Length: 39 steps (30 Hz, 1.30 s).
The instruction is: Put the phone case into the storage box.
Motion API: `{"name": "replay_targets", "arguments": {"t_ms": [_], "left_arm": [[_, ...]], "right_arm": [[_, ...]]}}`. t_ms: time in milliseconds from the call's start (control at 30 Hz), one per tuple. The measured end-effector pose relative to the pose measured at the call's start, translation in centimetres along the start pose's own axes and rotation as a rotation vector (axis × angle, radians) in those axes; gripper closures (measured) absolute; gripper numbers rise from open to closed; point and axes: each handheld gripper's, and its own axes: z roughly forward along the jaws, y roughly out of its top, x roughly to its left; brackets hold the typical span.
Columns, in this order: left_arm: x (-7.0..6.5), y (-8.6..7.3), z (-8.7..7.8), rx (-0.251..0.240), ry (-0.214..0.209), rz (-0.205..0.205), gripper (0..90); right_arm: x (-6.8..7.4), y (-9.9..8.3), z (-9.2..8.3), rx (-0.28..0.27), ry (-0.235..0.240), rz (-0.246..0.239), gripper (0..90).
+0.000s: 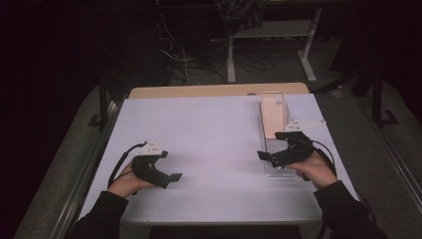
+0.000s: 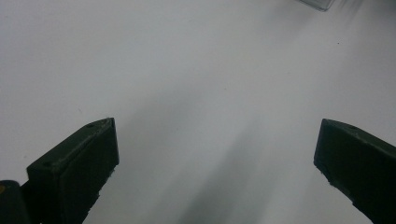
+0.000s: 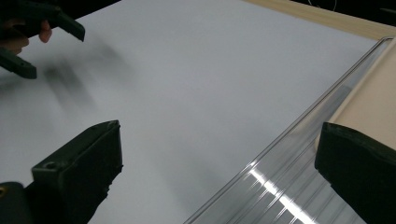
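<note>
A pale peach flat piece shaped like a phone case (image 1: 273, 115) lies in a long clear plastic tray (image 1: 279, 172) at the right of the white table. My right gripper (image 1: 265, 158) hovers open over the tray's near end. In the right gripper view its jaws (image 3: 219, 158) straddle the tray's clear rim (image 3: 289, 154), with the peach piece (image 3: 373, 107) by the right jaw. My left gripper (image 1: 169, 167) sits open low over bare table at the left. The left gripper view has its wide-apart jaws (image 2: 217, 154) with nothing between them.
The white sheet (image 1: 209, 144) covers a wooden tabletop whose far edge (image 1: 219, 90) shows. A corner of the clear tray (image 2: 317, 3) appears in the left gripper view. The left gripper (image 3: 42, 28) appears far off in the right gripper view. Dark floor, cables and table legs lie beyond.
</note>
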Motion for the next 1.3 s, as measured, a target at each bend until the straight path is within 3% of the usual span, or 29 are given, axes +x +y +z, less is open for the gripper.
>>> {"name": "replay_targets", "arguments": {"t_ms": [233,533,1300], "left_arm": [[-0.1,0.0,0.0,-0.007,-0.002,0.0,0.0],[-0.1,0.1,-0.1,-0.013,-0.006,0.007,0.0],[-0.3,0.1,-0.1,-0.015,-0.011,0.006,0.0]], "right_arm": [[0.9,-1.6,-0.5,0.004,0.029,-0.007,0.1],[0.7,-3.1,-0.5,0.037,0.017,-0.007,0.1],[0.7,-3.5,-0.5,0.049,0.001,-0.004,0.1]]}}
